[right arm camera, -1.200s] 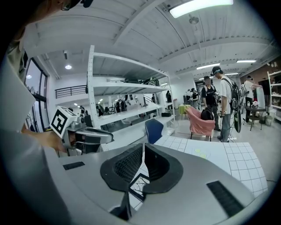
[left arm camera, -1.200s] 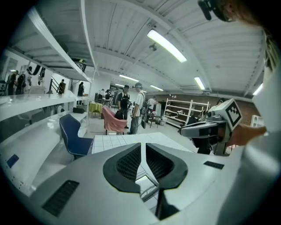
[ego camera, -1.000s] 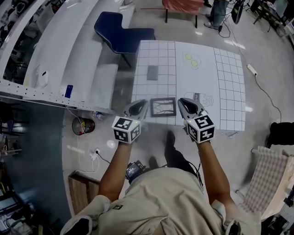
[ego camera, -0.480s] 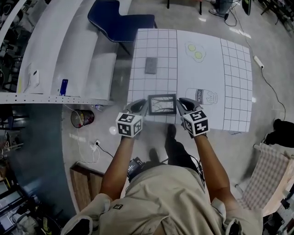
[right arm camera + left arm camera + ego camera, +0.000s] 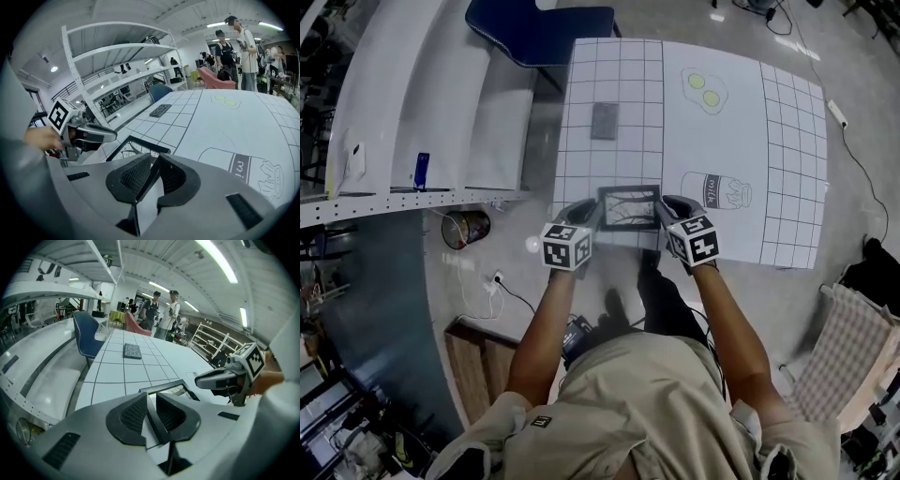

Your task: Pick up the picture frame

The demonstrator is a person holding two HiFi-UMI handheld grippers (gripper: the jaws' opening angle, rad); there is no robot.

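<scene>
your left hand-held gripper [image 5: 585, 213] clamped on left edge of picture frame [image 5: 628, 207]; your right hand-held gripper [image 5: 668, 209] clamped on right edge; frame at near edge of tabletop [image 5: 722, 131].

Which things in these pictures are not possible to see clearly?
Drawing in the picture frame: too small in the head view, partly covered by jaws in the gripper views.
Grey slab: too small to identify.
Gap between frame and table: no view shows it.

A blue chair [image 5: 539, 23] is standing at the white table's [image 5: 722, 141] far left corner; white shelving [image 5: 412, 94] is running along the left side.
</scene>
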